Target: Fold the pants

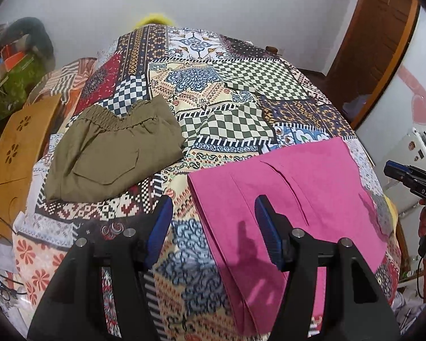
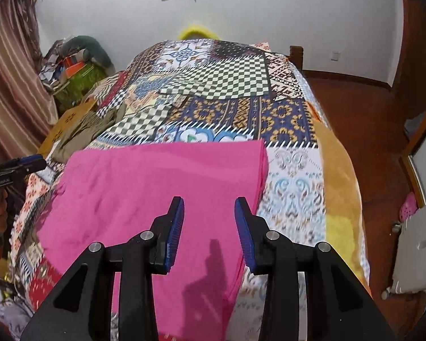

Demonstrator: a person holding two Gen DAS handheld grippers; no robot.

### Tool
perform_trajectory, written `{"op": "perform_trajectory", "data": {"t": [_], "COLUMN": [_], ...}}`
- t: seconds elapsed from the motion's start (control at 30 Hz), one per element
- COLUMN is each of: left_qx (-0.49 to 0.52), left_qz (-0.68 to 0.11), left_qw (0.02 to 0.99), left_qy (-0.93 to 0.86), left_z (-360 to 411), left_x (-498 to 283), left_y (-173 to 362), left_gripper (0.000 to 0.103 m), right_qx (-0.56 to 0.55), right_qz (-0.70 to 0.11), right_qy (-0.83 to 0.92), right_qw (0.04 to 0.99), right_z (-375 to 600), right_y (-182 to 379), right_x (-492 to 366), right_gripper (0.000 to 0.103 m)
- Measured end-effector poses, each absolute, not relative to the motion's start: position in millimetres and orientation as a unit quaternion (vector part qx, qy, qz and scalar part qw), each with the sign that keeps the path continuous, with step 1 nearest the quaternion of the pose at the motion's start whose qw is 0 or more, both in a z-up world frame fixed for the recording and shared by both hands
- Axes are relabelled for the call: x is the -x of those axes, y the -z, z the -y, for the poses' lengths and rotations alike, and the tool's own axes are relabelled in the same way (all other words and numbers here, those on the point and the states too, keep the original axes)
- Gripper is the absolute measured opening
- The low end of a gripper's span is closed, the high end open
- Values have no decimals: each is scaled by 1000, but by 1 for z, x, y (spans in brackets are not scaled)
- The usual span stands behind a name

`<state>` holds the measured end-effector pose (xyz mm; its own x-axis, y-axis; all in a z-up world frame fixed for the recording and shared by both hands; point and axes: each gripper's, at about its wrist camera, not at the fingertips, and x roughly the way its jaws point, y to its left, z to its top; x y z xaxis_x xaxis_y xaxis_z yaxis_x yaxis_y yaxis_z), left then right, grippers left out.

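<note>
Pink pants [image 2: 144, 193] lay folded flat on the patchwork bedspread [image 2: 284, 119] of the bed, toward its near end and closer to the right-hand edge, the folded stack's far edge running straight across and its right edge stopping short of the bed's side

Olive-green pants [image 1: 110, 150] sat folded near the bed's left edge, elastic waistband toward the far end, well apart from the pink stack

Left claw [image 1: 213, 227] hung above the near left corner of the pink pants, jaws spread wide with nothing between the blue pads, one finger over bare bedspread and the other over pink cloth; not touching either, judging by the shadow cast on the fabric

Right claw [image 2: 208, 227] hung above the pink pants by their right edge, jaws parted more narrowly, gripping nothing, shadow falling on the cloth below

Beside the bed on the left stood a tan wooden board [image 1: 17, 153] with flower cut-outs, and beyond it a cluttered green box [image 1: 17, 85]
</note>
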<state>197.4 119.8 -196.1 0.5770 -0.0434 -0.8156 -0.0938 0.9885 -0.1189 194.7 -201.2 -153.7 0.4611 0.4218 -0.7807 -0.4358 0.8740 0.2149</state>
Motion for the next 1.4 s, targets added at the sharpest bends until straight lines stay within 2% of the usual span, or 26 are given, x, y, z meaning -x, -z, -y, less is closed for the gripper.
{"op": "perform_trajectory", "data": {"t": [0.1,0.17,0.3,0.37,0.5,0.57,0.73,0.83,1.4], "left_qx": [81,86,108,118,125,136,151,154,177], "left_qz": [-468,-474,-482,-486,-493,-497,-504,-503,-506], "left_qw": [880,876,869,866,861,857,850,850,844], "left_qy": [-15,-12,6,9,11,19,30,37,-8], "left_z": [-124,-126,-127,-128,-131,-132,-131,-130,-150], "left_x": [-211,-220,-235,-242,-250,-252,-252,-252,-249], "left_y": [205,211,222,227,236,241,253,256,254], "left_gripper": [59,53,51,47,47,38,32,24,24], "right_qx": [6,2,0,-1,-3,-5,-15,-19,-2], "right_qz": [-454,-455,-458,-460,-467,-471,-487,-496,-491], "right_qy": [-243,-240,-231,-228,-225,-222,-216,-221,-211], "right_qw": [857,858,858,858,855,854,846,840,845], "right_z": [201,201,202,201,202,203,204,201,195], "right_y": [158,162,171,176,186,192,211,220,227], "right_x": [-206,-215,-232,-240,-256,-263,-278,-284,-296], "right_gripper": [34,34,34,34,34,34,34,34,34]}}
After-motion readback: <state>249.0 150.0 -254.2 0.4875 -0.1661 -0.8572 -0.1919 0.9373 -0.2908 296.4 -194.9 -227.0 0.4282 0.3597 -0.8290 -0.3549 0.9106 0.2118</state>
